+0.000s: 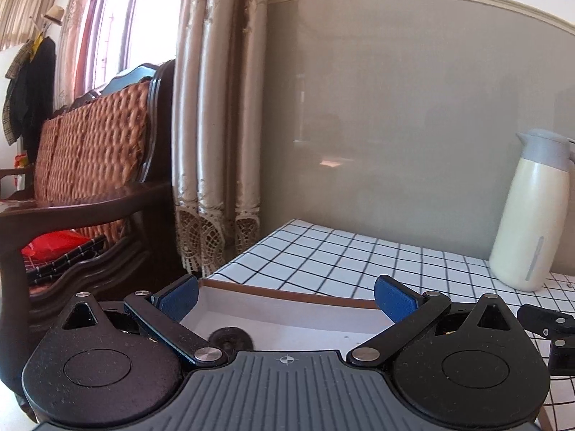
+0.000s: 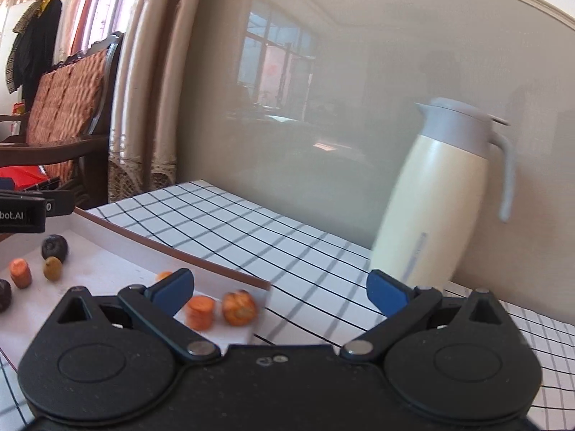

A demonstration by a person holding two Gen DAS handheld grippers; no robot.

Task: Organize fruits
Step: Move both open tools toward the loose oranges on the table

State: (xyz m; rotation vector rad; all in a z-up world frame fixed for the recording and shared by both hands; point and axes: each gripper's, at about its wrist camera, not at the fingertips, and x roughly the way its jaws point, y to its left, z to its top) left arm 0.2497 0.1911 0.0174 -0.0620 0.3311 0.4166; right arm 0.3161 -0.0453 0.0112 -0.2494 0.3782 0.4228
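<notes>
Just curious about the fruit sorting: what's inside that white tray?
The tray holds orange pieces, a roundish orange fruit, a small yellowish one and a dark round one. The right gripper hides the tray's near part, so more may lie there.

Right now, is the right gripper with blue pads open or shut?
Open. In the right wrist view the right gripper has its blue pads spread wide apart, with nothing held between them; the white tray lies below.

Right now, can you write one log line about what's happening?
left gripper: open, empty, over tray | right gripper: open, empty, at tray corner | fruits: in tray | jug: on table
</notes>
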